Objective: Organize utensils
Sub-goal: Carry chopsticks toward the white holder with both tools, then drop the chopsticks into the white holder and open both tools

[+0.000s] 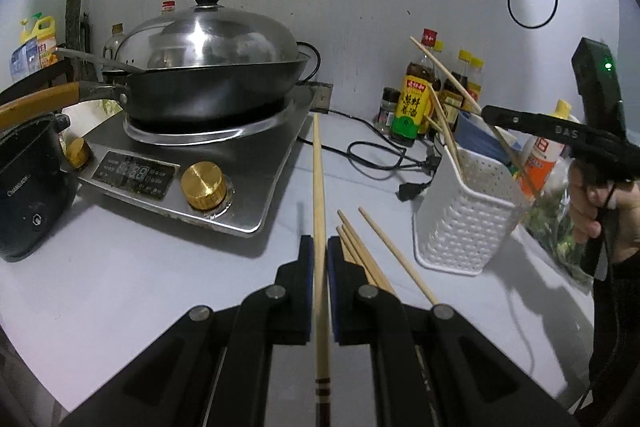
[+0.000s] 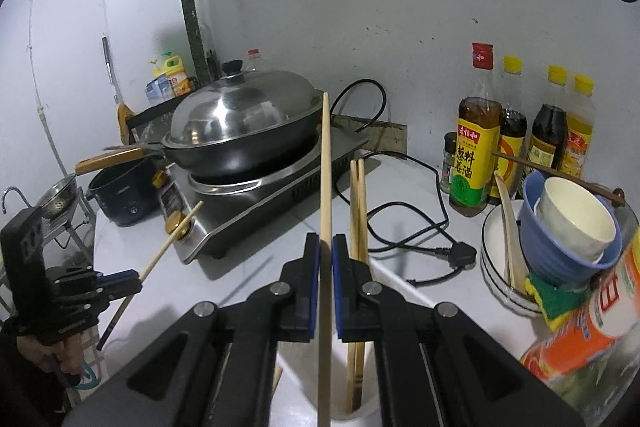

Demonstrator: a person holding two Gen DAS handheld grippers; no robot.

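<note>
Chopstick clamped in left tool, loose chopsticks just right

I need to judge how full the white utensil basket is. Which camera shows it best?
The left wrist view: the white utensil basket stands whole on the counter, two chopsticks leaning out of it. The right wrist view looks down from just above, so only a slice of its rim shows beneath the right claw.

white perforated basket, tan chopsticks – dark-banded

Dim cool light, fisheye-warped edges
</note>
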